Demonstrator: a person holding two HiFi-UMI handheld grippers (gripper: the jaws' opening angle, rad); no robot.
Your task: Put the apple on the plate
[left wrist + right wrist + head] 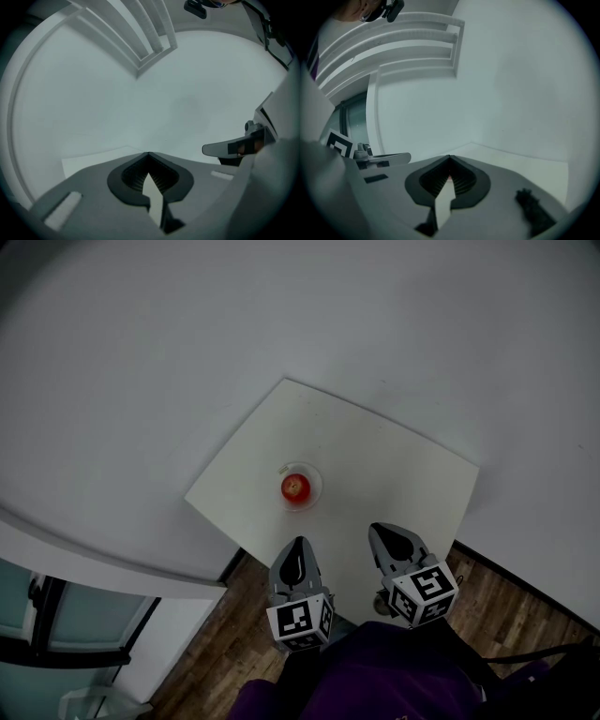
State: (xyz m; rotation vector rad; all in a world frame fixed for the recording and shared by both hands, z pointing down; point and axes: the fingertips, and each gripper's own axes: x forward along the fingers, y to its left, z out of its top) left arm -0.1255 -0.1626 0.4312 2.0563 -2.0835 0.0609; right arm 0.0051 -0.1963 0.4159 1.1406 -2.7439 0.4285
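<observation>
Closest in, a purple garment (375,681) fills the bottom of the head view, and just above it sit the two marker cubes, one on the left gripper (299,542) and one on the right gripper (378,531). Both grippers are level with each other, side by side, noses out over the near edge of the white table (394,474).

Left gripper's own view: the jaws of the left gripper (148,153) are pressed together at the tip, nothing caught between them. Same story on the other side: the right gripper (449,157) has its jaws closed to a point, empty.

And the apple (295,487)? It's red, round, and sitting square in the middle of a small clear plate (318,486). That plate lies straight ahead of the left gripper's tip, near but not touching. From the right gripper it's ahead and off to the left, a bit farther away.

Wood floor (497,592) shows beneath the right gripper, white wall (187,352) beyond the table.
</observation>
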